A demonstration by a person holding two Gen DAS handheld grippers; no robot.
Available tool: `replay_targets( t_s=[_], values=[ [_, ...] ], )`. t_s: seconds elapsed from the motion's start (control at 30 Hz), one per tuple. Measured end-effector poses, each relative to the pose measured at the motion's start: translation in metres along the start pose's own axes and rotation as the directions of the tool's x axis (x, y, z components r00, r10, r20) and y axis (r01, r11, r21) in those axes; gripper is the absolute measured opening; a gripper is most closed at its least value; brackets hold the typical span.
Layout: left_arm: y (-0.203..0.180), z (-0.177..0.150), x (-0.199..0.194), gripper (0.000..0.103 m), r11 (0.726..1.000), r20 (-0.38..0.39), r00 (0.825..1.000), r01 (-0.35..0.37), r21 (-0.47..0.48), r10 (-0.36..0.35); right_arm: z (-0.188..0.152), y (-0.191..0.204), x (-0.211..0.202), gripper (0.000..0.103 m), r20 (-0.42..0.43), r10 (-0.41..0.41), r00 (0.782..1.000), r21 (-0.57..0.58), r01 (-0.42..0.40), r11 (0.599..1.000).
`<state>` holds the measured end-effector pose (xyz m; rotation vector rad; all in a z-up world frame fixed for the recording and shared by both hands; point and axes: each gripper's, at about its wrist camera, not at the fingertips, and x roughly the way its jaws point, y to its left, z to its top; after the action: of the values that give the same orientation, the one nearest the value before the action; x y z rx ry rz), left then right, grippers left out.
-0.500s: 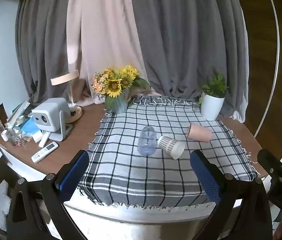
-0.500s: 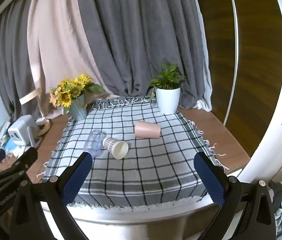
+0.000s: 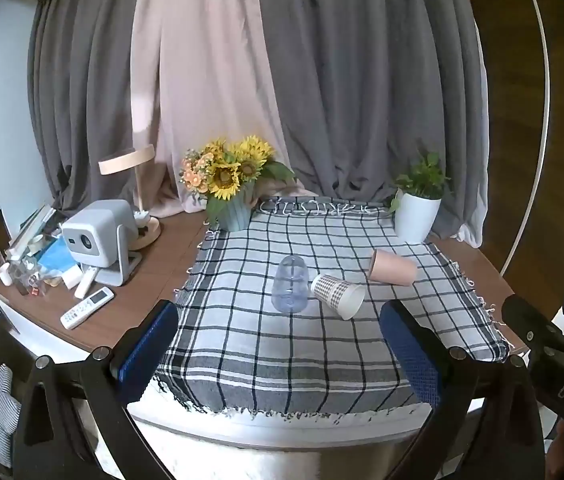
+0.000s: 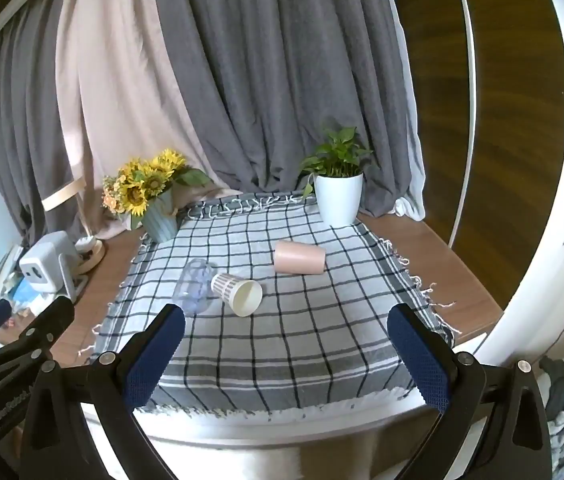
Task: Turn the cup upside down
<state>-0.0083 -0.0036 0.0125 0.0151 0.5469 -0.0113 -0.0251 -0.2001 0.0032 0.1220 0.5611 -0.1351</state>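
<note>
Both tools wide, holding nothing: left tool [image 3: 280,344], right tool [image 4: 282,344], short of the desk [image 4: 433,248] edge. On the checked cloth [image 4: 301,340]: clear cup [image 3: 290,283] touching patterned cup [image 3: 337,295], pink cup [image 3: 393,267] apart behind, all on their sides. Sunflowers [image 3: 230,176] and plant [image 3: 417,208] at back.

Three cups lying on a checked cloth [image 4: 321,320]: clear cup [image 4: 194,286], patterned paper cup [image 4: 238,294], pink cup [image 4: 299,258]. Right tongs [image 4: 283,360] spread wide, empty.
</note>
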Motion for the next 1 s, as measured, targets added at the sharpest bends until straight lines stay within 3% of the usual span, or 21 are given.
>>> replay_targets(
  t_s=[1.0],
  values=[
    [0.010,-0.005,0.002,0.103,1.000,0.009,1.000,0.018,-0.018,-0.018,0.000,0.008,-0.012,0.102,0.006,0.011,1.000,0.005,-0.011,1.000]
  ],
)
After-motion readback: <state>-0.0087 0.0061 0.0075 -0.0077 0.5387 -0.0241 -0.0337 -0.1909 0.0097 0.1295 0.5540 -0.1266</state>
